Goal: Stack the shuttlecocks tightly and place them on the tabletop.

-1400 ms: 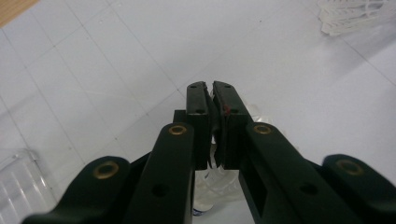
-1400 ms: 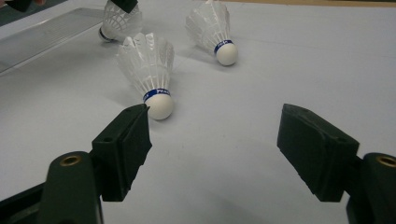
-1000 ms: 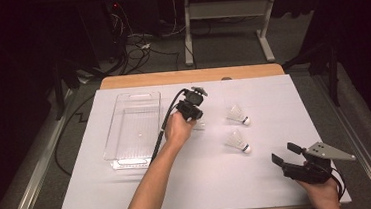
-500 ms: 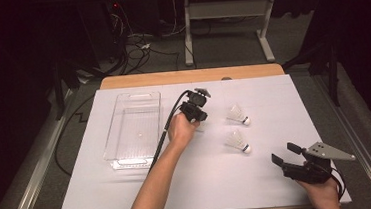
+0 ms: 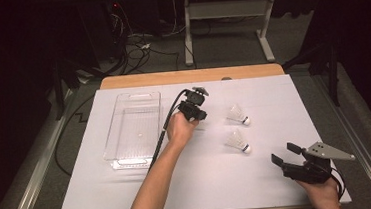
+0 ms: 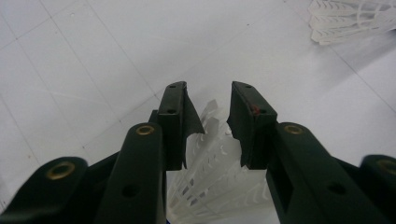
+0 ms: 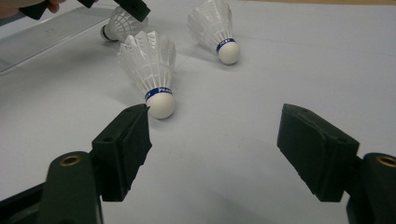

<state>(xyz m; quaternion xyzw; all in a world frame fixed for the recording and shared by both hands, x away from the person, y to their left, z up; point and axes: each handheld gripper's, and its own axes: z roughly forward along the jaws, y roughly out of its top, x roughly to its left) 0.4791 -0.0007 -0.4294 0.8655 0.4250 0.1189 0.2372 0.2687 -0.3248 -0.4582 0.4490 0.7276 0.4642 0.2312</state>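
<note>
The clear tray [image 5: 133, 128], out to the left of the left gripper [image 6: 208, 100], has nothing in it, so judging by the layout the sorting of shuttlecocks into it has hardly begun: all three lie on the white table [image 5: 180, 185].

The left gripper's jaws have just been opening. They stand partly apart, straddling the first shuttlecock [image 6: 215, 172]. Its white feathers show in the gap between the fingers [image 6: 175, 126] and just below them, and the pads do not appear to press on it, so it is not gripped. In the right gripper view this shuttlecock [image 7: 122, 21] lies on its side, its long axis roughly flat on the table, cork end toward the tray and feather skirt away from it.

Well to the right of those fingers lie the far shuttlecock [image 5: 237, 114] and the near shuttlecock [image 5: 236, 141]. Both are tipped over with their corks pointing toward the person and to the right, skirts slanting up and away.

The right gripper [image 7: 215, 116] is wide open and holds nothing. The near shuttlecock [image 7: 150, 70] lies just beyond its left finger [image 7: 123, 149], cork toward it. All three pickups and placements look left to do.
</note>
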